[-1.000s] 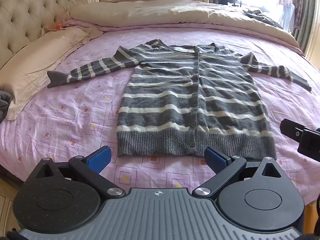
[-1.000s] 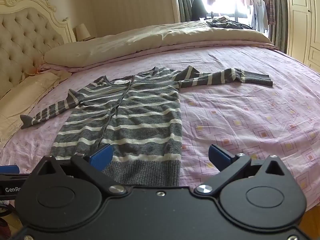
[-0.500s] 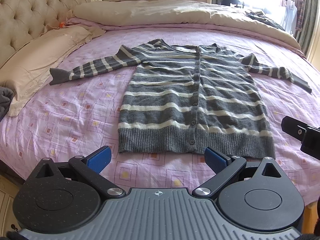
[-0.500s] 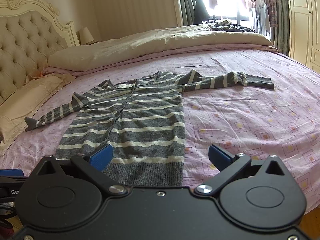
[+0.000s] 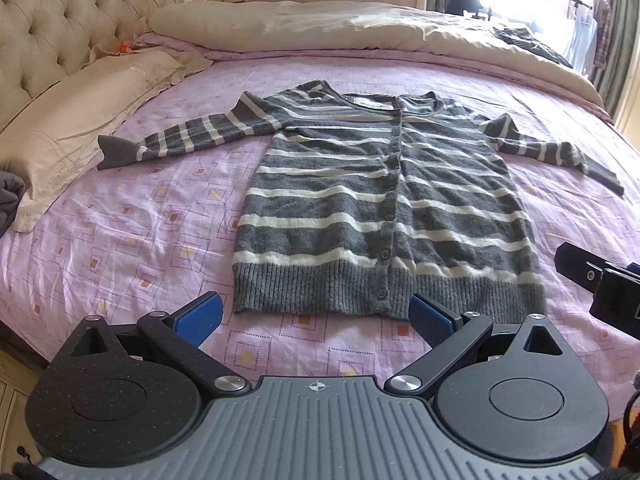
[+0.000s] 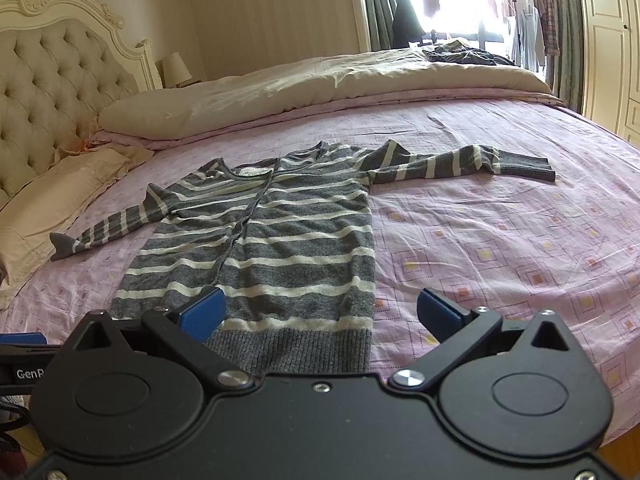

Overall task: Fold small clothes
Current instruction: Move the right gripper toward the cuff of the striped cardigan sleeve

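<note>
You face a bed with a pink patterned sheet [image 5: 120, 240] and a cream tufted headboard [image 6: 60, 92]. Beyond it, a bright window [image 6: 460, 4] between green curtains [image 6: 374, 4] backlights the beige wall [image 6: 260, 12].

Left gripper [image 5: 314, 318] with grey ribbed body, crosshair mark, black speckled round housings, silver pivot screws, blue ribbed pads [image 5: 199, 317], right gripper [image 6: 320, 316] all black, white "GenR" lettering lower left

Grey cardigan [image 5: 384, 208] with white stripes; lilac sheet [image 5: 132, 236] with small square prints
</note>
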A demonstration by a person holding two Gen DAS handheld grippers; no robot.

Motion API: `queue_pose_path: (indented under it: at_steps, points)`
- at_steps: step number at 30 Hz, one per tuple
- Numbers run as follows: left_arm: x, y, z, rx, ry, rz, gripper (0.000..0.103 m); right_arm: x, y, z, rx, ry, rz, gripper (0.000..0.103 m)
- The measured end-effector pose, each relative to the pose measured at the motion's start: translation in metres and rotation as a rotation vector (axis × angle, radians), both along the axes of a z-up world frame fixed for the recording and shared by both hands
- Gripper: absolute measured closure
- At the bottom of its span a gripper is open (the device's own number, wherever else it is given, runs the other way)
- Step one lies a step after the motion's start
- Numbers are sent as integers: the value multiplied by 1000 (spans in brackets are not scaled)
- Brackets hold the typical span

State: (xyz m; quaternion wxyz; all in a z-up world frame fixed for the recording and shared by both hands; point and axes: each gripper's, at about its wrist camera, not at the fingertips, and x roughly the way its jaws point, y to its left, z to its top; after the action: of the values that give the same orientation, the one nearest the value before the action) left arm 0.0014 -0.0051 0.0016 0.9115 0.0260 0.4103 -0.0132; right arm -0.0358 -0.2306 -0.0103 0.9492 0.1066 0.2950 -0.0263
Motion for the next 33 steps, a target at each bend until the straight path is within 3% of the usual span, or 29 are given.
queue_pose_path:
  at_steps: [21, 28, 33]
  points:
    - [30, 1, -7, -5, 12, 6, 2, 28, 3, -5, 10, 26, 16, 1]
    - [53, 5, -5, -27, 1, 23, 4, 41, -11, -8, 115, 26, 34, 1]
    - [80, 7, -2, -67, -6, 11, 11, 61, -23, -10, 125, 35, 30, 2]
